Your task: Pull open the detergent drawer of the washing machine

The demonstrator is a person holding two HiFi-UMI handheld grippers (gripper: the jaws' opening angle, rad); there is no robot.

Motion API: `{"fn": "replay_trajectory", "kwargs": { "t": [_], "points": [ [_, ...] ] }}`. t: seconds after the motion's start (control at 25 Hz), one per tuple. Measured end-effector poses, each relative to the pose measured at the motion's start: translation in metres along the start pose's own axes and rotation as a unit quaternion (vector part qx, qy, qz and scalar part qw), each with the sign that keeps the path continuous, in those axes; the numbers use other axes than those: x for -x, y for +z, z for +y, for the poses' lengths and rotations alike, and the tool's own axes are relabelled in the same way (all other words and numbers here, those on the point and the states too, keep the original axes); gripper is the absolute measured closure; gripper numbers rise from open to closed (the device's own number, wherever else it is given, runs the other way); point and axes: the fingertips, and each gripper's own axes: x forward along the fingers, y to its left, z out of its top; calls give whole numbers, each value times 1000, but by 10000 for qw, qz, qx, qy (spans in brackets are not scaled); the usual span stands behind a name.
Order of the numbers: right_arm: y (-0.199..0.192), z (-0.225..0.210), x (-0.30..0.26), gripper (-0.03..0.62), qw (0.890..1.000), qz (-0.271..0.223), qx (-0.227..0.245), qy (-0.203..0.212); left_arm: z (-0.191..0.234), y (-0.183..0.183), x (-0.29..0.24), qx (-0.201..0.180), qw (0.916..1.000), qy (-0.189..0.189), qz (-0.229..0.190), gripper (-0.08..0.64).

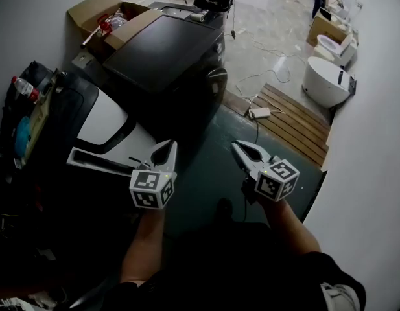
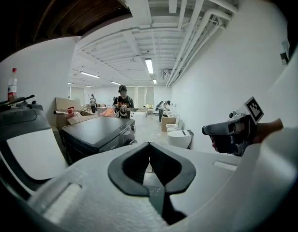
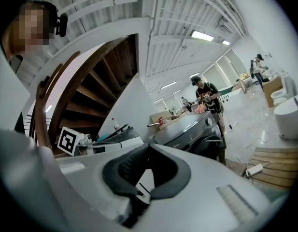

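The dark washing machine [image 1: 164,54] stands ahead of me on the floor, its front facing right in the head view. It also shows in the left gripper view [image 2: 98,132] and the right gripper view [image 3: 192,127]. I cannot make out its detergent drawer. My left gripper [image 1: 167,148] and right gripper [image 1: 240,148] hang side by side in the air, short of the machine and apart from it. Both are shut with nothing between the jaws, as their own views show: left gripper [image 2: 149,143], right gripper [image 3: 149,145].
A black and white appliance [image 1: 99,118] stands close at the left, with a bottle [image 1: 24,88] on clutter behind it. Behind the machine is an open cardboard box [image 1: 105,11]. Wooden slats [image 1: 294,118], a power strip [image 1: 259,113] and toilets [image 1: 326,83] lie to the right. People stand far back.
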Motion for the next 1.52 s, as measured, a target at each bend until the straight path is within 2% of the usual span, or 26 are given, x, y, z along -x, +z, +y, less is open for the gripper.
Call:
{"fn": "replay_trajectory", "kwargs": {
  "t": [0.28,0.56,0.84,1.04,1.24,1.4,1.52],
  "points": [
    [13,-31,-14,589,9999,68,-106,87,-2,12,-35,-85,9999,13,110,549],
    [7,-43,-34,589,9993,284,-218,53,26,20,-55,-15,10000,96,12,549],
    [17,-55,-99,589,9988,469,-111,-51,106,33,-90,95,9996,192,-169,549],
    [47,-65,-181,589,9989,397,-173,-186,174,44,-130,147,9996,85,-208,549],
    [66,-62,-269,589,9988,481,2,-102,230,54,-169,117,9997,-122,-202,549],
    [64,-56,-317,589,9980,599,207,-37,265,50,-186,49,9998,-204,-58,549],
    [56,-58,-337,589,9972,739,96,-88,281,45,-195,110,9996,-273,-27,549]
  ]
}}
